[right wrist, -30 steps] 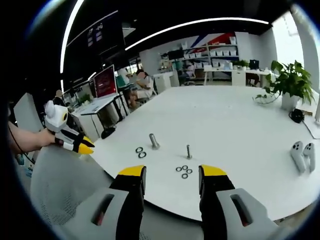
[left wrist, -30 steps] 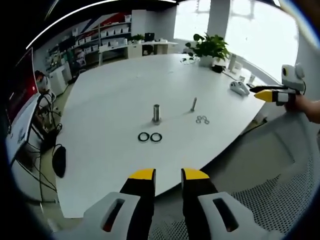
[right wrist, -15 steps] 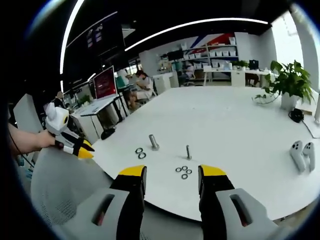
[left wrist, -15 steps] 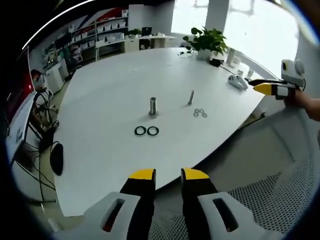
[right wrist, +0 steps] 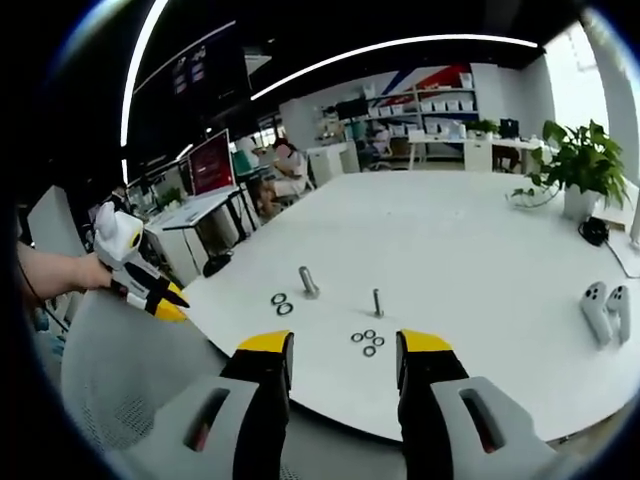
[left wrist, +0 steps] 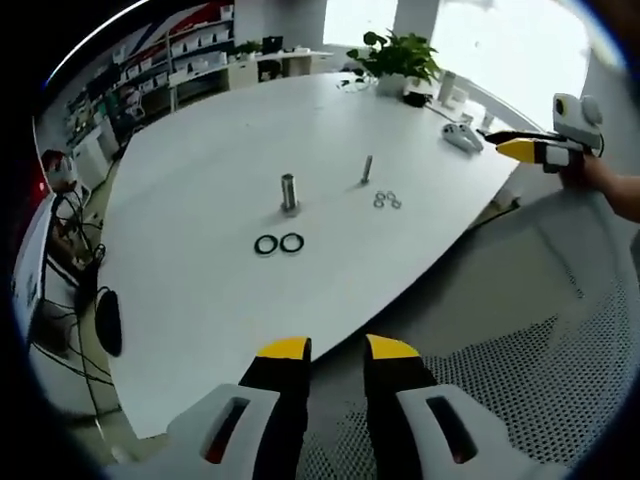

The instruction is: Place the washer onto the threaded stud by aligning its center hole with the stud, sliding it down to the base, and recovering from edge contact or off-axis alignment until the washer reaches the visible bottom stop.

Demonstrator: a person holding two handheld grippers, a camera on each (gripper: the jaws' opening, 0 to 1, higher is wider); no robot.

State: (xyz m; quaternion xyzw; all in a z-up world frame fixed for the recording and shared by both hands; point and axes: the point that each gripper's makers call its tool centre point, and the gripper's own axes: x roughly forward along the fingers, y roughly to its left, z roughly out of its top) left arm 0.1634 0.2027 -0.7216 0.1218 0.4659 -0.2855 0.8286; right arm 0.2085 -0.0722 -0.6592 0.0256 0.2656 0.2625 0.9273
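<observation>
Each hand-held gripper (left wrist: 337,352) (right wrist: 338,345) has black jaws with yellow tips on a light grey body.

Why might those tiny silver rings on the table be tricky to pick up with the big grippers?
The small washers look thin and lie flat on the smooth white table, so wide jaws would probably slide over them rather than catch an edge. They look like metal, so likely stiff, not bendy. Nudged, they would probably skid; tipped on edge, one might roll.

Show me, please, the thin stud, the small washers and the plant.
thin stud (right wrist: 377,302), right gripper view, mid-shaft
small washers (right wrist: 368,342), right gripper view, middle of the cluster
plant (right wrist: 583,160), right gripper view, leaves
</observation>
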